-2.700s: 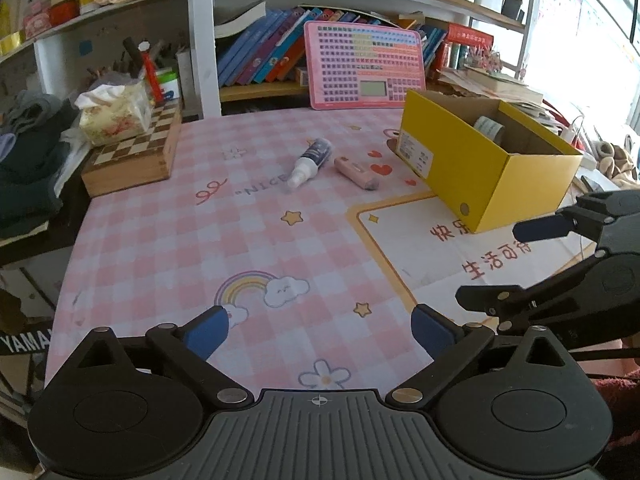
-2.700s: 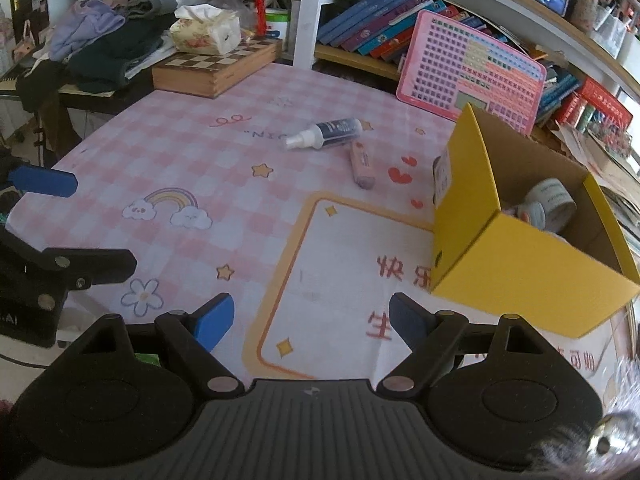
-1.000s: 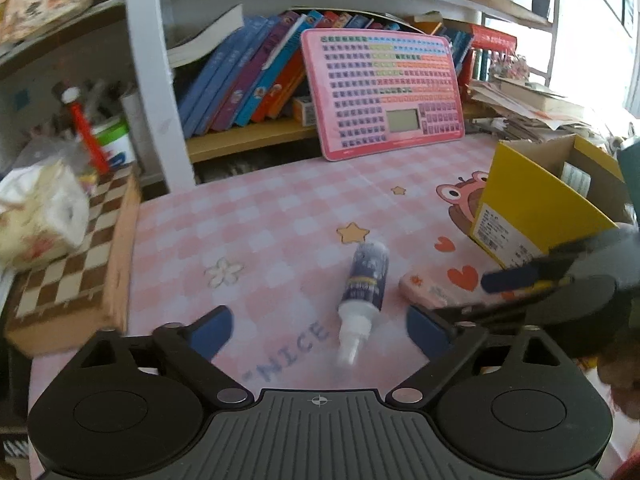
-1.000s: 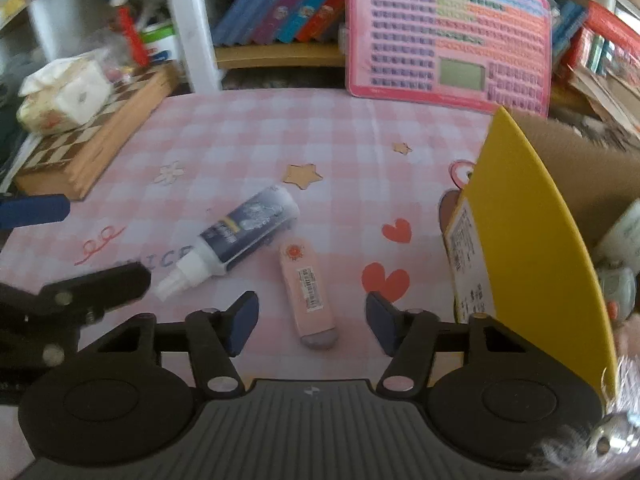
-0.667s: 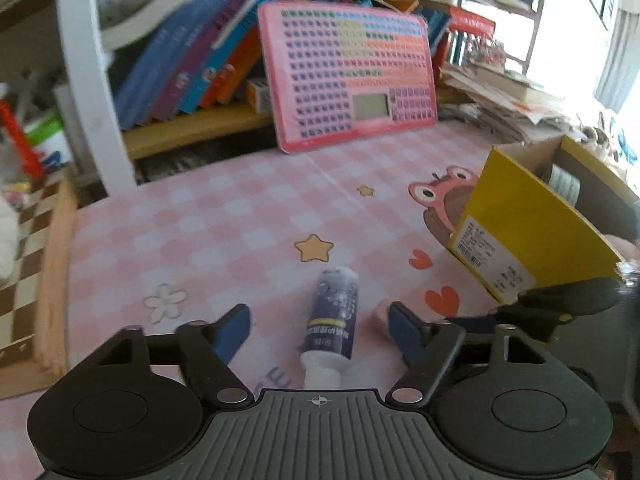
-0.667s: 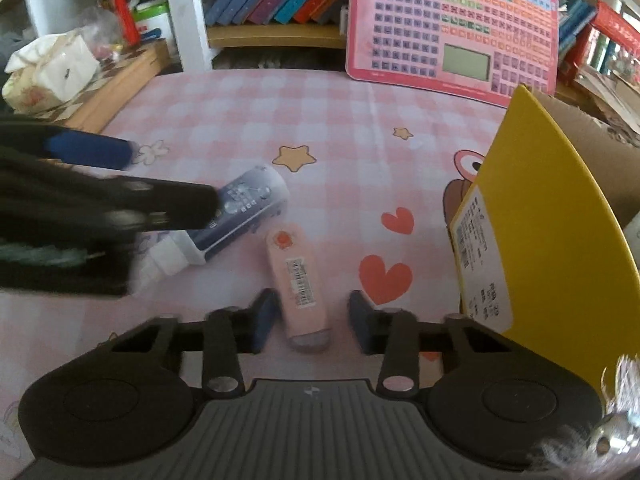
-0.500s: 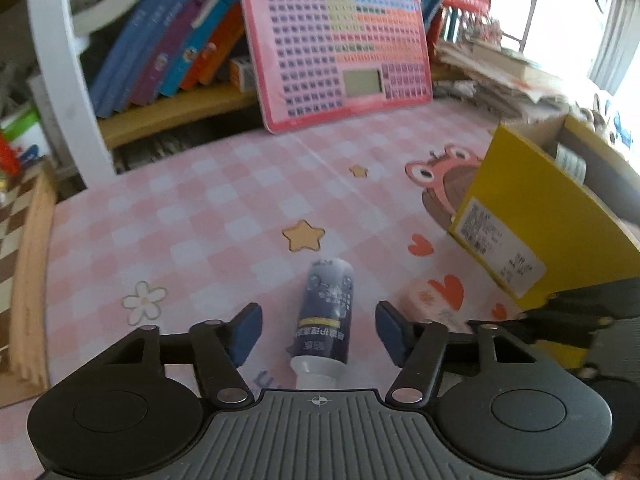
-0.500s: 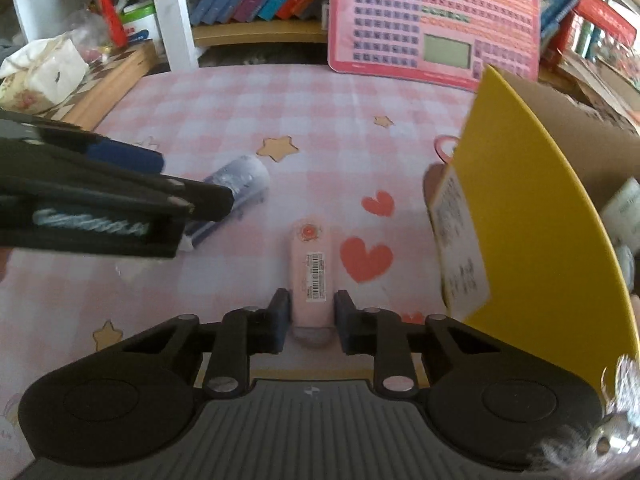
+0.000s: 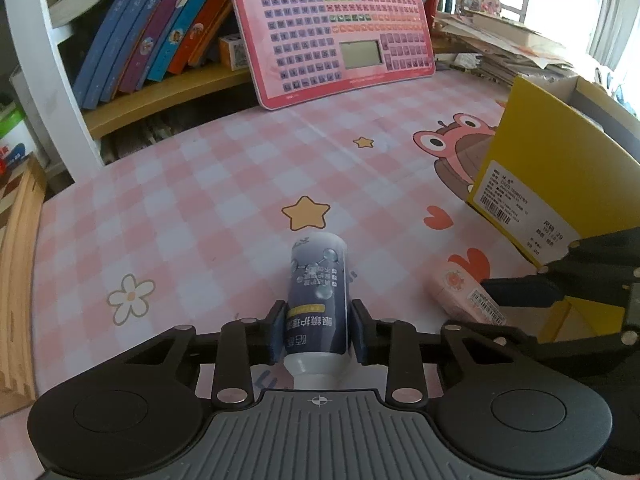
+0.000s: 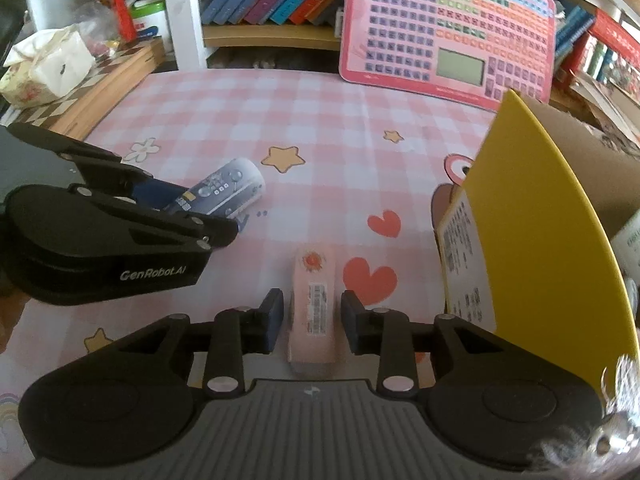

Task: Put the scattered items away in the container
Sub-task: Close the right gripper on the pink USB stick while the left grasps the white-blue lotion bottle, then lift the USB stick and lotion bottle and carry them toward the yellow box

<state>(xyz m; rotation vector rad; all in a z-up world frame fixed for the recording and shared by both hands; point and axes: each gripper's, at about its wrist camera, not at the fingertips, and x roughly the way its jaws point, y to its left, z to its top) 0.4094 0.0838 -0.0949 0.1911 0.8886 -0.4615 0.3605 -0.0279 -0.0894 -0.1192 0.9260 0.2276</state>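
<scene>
Between my left tongs (image 9: pixel 318 336), a dark blue bottle (image 9: pixel 318 300) with a white cap lies flat on the tabletop (image 9: pixel 200 200). Its cap end points back at me. The jaws have just been closing, and both pads now press its sides, so I have it gripped though not lifted.

My right tongs (image 10: pixel 312 316) sit astride a pale pink stick-shaped case (image 10: pixel 312 304), also lying flat. Those jaws have drawn in close beside it, but a thin gap seems to show on each side; I judge them not yet clamped.

Outward from both, the pink checked cloth carries stars, hearts and a flower. The two items lie near each other, bottle to the left, case to the right.

Just right of the case stands the yellow cardboard box (image 10: pixel 532 240), open on top. Something already lies inside, though I cannot make out what.

Farther back, a pink keyboard toy (image 10: pixel 444 28) leans against a bookshelf (image 9: pixel 160 40).

By my reckoning, the tidying is partly done: these two items are the only loose ones I see, and both need lifting into the box.
</scene>
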